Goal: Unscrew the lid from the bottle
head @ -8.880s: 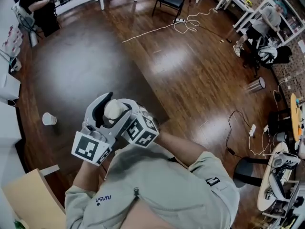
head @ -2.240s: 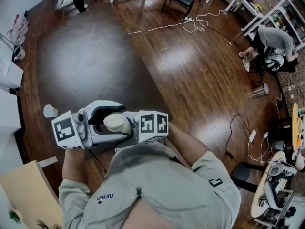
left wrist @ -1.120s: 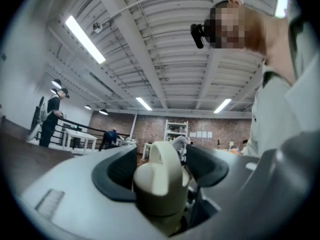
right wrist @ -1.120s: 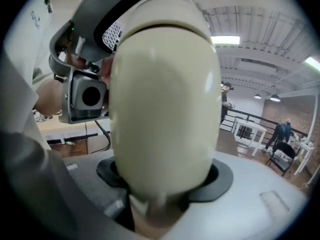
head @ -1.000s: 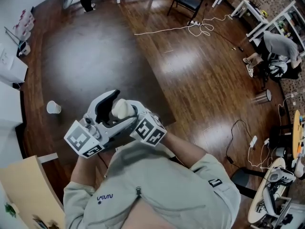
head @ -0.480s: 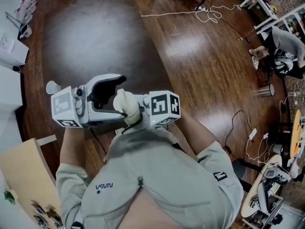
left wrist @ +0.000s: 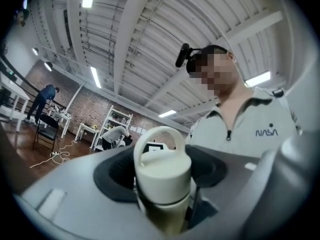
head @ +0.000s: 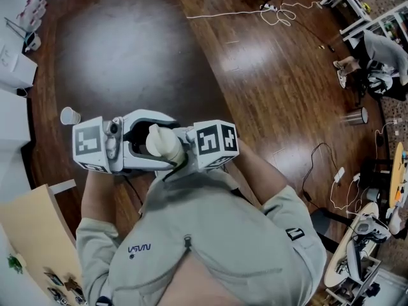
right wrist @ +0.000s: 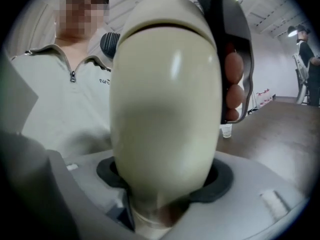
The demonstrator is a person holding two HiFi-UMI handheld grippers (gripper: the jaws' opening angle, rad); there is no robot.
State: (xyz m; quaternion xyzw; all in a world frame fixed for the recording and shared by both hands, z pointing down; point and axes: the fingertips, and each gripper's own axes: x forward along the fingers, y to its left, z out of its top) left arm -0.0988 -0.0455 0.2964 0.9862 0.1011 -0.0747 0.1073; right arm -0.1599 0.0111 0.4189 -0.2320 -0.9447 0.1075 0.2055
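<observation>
A cream bottle (head: 164,150) is held in front of the person's chest. My right gripper (head: 173,160) comes in from the right and is shut on its body, which fills the right gripper view (right wrist: 165,114). The lid (left wrist: 162,171), cream with a loop handle on top, stands between the jaws of my left gripper (head: 155,137), which reaches in from the left. Those jaws have just been closing and now sit against the lid's sides. In the right gripper view, fingers of the person's hand (right wrist: 232,84) show on the left gripper's handle beside the bottle's top.
Dark wooden floor lies below, with a paper cup (head: 67,115) to the left, a white cable (head: 280,11) at the top and a metal bin (head: 358,115) at the right. A tan board (head: 32,234) stands at lower left. A person bends over by shelves (head: 382,50).
The left gripper's jaws have narrowed from a wide gap around the lid to sitting against it. Bottle and right gripper have hardly moved in the last half second.
</observation>
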